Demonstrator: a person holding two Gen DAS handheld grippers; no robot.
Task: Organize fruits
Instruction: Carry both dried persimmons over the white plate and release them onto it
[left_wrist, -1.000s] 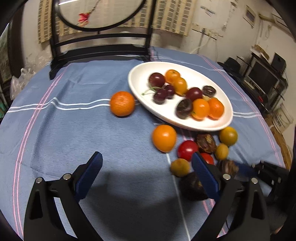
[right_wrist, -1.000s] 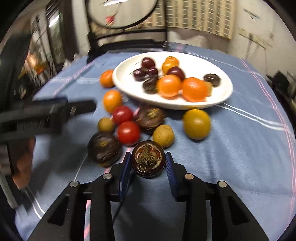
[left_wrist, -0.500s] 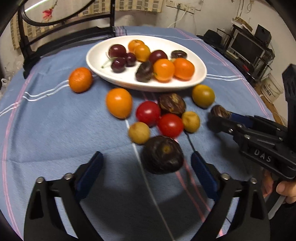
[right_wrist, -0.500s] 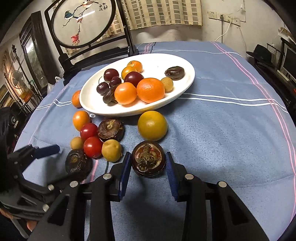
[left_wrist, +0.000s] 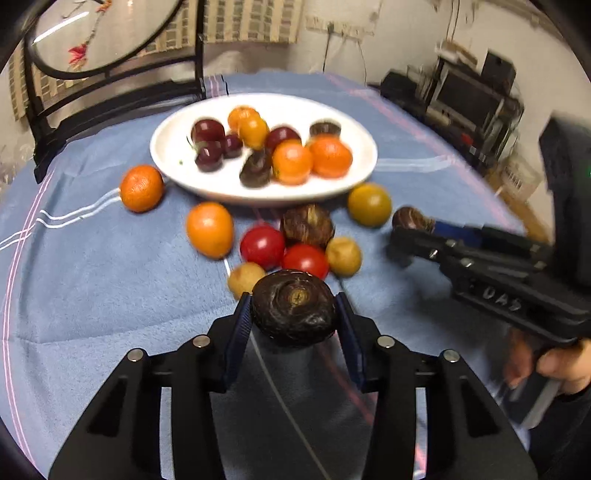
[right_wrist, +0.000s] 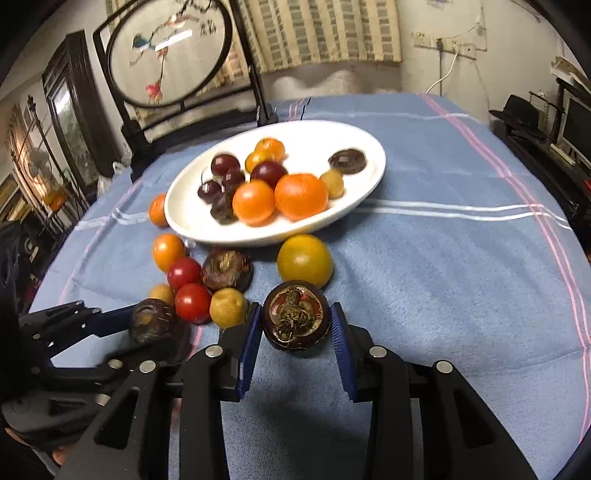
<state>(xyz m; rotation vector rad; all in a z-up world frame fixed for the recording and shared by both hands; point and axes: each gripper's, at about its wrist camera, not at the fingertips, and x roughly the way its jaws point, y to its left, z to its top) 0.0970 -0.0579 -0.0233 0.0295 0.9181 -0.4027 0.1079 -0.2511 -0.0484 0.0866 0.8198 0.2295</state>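
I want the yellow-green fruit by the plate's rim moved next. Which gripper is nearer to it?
Right. The right gripper, shut on a dark fruit, sits just in front of the yellow-green fruit. The left gripper is farther, beyond the tomatoes, closing around another dark fruit.

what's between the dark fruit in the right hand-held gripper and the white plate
In the right wrist view, one yellow-orange fruit sits on the cloth between the dark fruit and the white plate.

A lived-in home room: beyond the grippers, a blue tablecloth (right_wrist: 424, 258), an embroidered round screen (right_wrist: 166, 48), checked curtains (right_wrist: 321, 33), and a television (left_wrist: 469, 99) off to the right.
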